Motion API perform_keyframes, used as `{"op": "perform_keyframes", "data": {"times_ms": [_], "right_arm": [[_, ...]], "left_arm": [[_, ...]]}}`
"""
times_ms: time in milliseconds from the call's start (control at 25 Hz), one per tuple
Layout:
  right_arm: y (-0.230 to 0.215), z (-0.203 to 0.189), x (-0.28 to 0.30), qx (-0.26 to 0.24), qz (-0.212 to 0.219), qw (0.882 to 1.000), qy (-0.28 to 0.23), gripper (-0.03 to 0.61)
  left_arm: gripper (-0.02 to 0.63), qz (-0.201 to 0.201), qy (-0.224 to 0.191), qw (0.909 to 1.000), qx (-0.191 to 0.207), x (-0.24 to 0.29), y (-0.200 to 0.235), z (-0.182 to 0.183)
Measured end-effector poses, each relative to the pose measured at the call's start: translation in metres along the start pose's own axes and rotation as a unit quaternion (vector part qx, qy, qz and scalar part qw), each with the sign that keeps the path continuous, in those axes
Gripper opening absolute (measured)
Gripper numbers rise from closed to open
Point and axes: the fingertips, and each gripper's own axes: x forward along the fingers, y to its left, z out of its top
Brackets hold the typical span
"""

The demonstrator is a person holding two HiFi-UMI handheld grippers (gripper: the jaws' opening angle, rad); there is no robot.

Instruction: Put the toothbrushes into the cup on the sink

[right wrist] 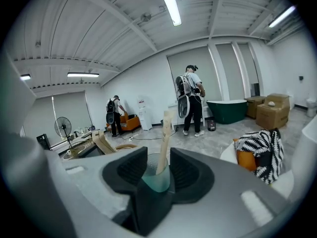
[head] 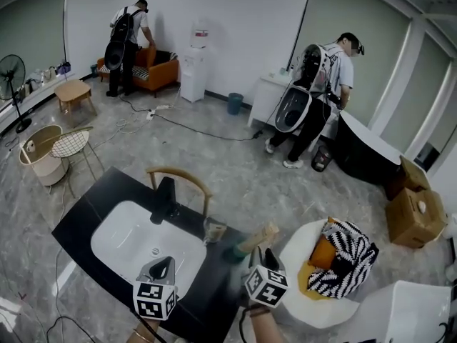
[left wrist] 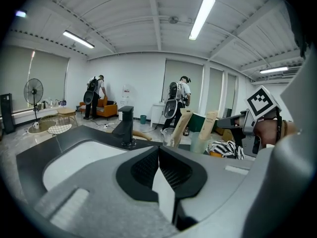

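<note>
Left gripper [left wrist: 159, 155]: jaws together, empty.
Right gripper [right wrist: 157, 155]: jaws apart, translucent teal cup [right wrist: 156, 178] between them.
Toothbrush: beige boxed toothbrush [right wrist: 163, 143] leans inside that cup, on black surface [head: 86, 216] beside white sink [head: 128, 241].

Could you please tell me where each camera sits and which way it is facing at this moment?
Head view: on the person's head, looking steeply down at the sink; the left tool and right tool show at the bottom.
Left gripper view: on the left tool, facing across the sink toward the faucet; its shut jaws and the right hand show.
Right gripper view: on the right tool, facing the green cup framed between its open jaws.
Shared: all three show the green cup.
</note>
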Motion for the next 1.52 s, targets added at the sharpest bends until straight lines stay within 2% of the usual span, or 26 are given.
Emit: {"op": "perform_keyframes", "data": {"times_ms": [160, 360, 480, 640, 1160, 1520], "right_arm": [[0.005, -0.001, -0.016, -0.007, 0.002, 1.000, -0.002, 0.142], [0.008, 0.000, -0.040, -0.021, 0.001, 1.000, -0.005, 0.088], [0.007, 0.002, -0.054, -0.027, -0.003, 1.000, -0.011, 0.034], [0.006, 0.006, -0.071, -0.029, -0.008, 0.999, -0.018, 0.006], [0.003, 0.004, -0.117, -0.071, -0.024, 0.997, -0.019, 0.003], [-0.011, 0.006, -0.136, -0.052, -0.045, 0.997, -0.028, 0.003]], "left_arm": [[0.011, -0.013, -0.008, 0.9999, 0.002, -0.003, -0.005, 0.003], [0.011, -0.031, -0.020, 0.9993, 0.002, -0.005, -0.017, 0.008], [0.011, -0.044, -0.028, 0.9986, 0.004, -0.007, -0.025, 0.013], [0.011, -0.056, -0.038, 0.9977, 0.005, -0.011, -0.032, 0.021], [0.011, -0.094, -0.054, 0.9940, 0.017, -0.011, -0.055, 0.033], [0.011, -0.113, -0.054, 0.9918, 0.026, -0.014, -0.072, 0.034]]}}
